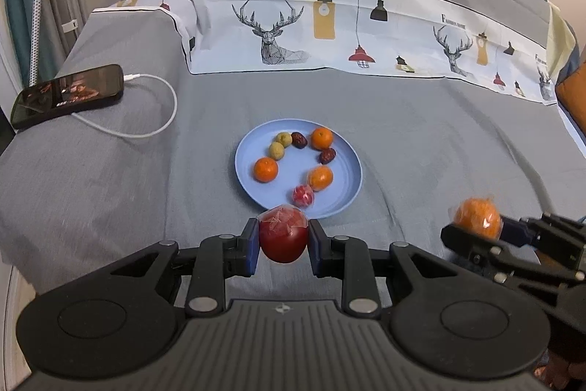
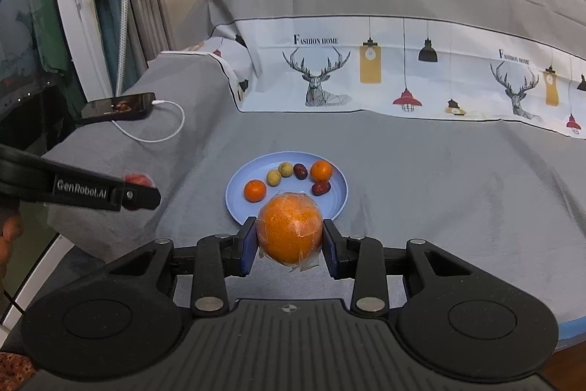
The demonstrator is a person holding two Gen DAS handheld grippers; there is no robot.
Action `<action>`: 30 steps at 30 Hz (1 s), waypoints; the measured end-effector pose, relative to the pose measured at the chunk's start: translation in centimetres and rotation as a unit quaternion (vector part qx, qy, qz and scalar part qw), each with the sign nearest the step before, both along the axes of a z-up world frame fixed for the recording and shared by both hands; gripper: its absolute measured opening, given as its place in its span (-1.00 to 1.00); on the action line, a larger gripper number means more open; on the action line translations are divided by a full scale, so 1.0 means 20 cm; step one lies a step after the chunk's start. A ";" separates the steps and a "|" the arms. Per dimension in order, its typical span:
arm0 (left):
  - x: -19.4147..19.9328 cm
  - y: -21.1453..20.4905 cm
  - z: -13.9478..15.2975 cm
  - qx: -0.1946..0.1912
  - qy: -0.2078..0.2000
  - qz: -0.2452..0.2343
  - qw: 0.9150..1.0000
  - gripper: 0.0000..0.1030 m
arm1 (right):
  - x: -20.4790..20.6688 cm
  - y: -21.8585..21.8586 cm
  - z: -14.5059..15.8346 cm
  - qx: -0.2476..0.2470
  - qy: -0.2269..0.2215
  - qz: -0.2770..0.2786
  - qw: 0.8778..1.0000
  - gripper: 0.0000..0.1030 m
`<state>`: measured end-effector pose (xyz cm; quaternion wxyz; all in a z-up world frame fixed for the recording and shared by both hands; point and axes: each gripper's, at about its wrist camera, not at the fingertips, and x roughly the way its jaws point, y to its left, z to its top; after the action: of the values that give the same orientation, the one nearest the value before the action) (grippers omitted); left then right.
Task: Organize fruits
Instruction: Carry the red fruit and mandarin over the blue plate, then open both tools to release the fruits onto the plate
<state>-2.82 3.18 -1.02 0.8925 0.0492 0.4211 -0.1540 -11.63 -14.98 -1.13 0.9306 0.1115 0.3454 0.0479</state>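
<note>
A blue plate (image 1: 340, 196) lies on the grey bed cover and holds several small fruits: oranges, green fruits, dark red dates and a wrapped red fruit (image 1: 303, 196). My left gripper (image 1: 282, 237) is shut on a wrapped red apple (image 1: 282, 237), held just in front of the plate's near rim. My right gripper (image 2: 289, 235) is shut on a wrapped orange (image 2: 289, 232), held above the plate's (image 2: 234, 193) near edge. The right gripper also shows in the left wrist view (image 1: 476, 226) with its orange (image 1: 478, 212), to the right of the plate.
A phone (image 1: 69, 94) with a white charging cable (image 1: 161, 120) lies on the bed at the left. A folded quilt with a deer print (image 1: 278, 35) rises behind the plate. The bed's left edge drops off near the phone.
</note>
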 end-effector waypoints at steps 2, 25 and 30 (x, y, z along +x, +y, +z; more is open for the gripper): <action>0.05 -0.02 -0.01 0.003 0.002 -0.001 1.000 -0.42 | 0.04 0.00 -0.02 -0.001 0.002 0.001 1.000 -0.26; 0.93 -0.29 -0.44 0.049 0.074 0.006 0.996 -0.42 | 0.86 -0.04 -0.48 -0.008 0.065 0.009 0.998 -0.26; 1.03 -0.32 -0.54 0.065 0.084 0.006 0.994 -0.42 | 0.97 -0.05 -0.58 -0.015 0.073 0.011 0.997 -0.26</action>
<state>17.88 -3.29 -11.91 0.8500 0.0914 0.5037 -0.1244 7.83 -15.88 -12.76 0.9037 0.0963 0.4147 0.0450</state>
